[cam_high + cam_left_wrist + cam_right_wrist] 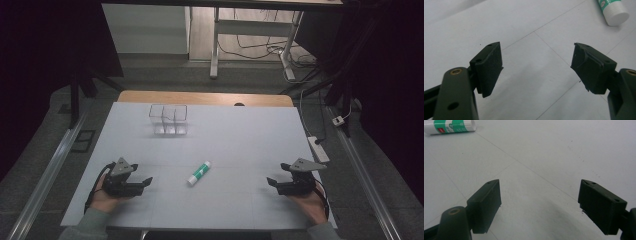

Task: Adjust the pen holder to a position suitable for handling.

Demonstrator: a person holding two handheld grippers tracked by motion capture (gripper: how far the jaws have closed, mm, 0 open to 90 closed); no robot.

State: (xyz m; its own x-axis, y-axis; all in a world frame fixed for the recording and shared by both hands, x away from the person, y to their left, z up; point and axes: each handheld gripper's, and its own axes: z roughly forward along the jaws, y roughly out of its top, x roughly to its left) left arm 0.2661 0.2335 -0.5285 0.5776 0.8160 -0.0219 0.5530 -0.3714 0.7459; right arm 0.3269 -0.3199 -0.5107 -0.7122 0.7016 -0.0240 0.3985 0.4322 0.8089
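a white board (pixel 225 145) is laid over a wooden table (pixel 205 97), and a glue stick (pixel 199 173) with a green-and-white label is seen lying flat on the board, taken here as the landmark. in the high view the stick is set at a slant, one end pointing toward the far right and the other toward the near left. the left gripper (pixel 142 184) is held by a hand (pixel 102 197) to the left of the glue stick and slightly nearer the person, well apart from it, with its jaws pointed roughly toward the stick. the right gripper (pixel 274 183) is held by the other hand (pixel 310 205) to the right of the glue stick, also well apart from it, and is likewise pointed inward. in the left gripper view the left gripper (pixel 536 62) is shown with its jaws spread wide, nothing between them but bare board, and the white end of the glue stick (pixel 612 11) is caught at the upper right corner. in the right gripper view the right gripper (pixel 539 197) is shown with its jaws spread equally wide over bare board, and the glue stick (pixel 450 126) is seen at the upper left, lying on its side. beyond the glue stick, toward the far edge of the board and a little to its left, a clear plastic container (pixel 168 120) divided into compartments is stood upright. a grey three-cornered plate (pixel 122 167) is carried on top of the left gripper.
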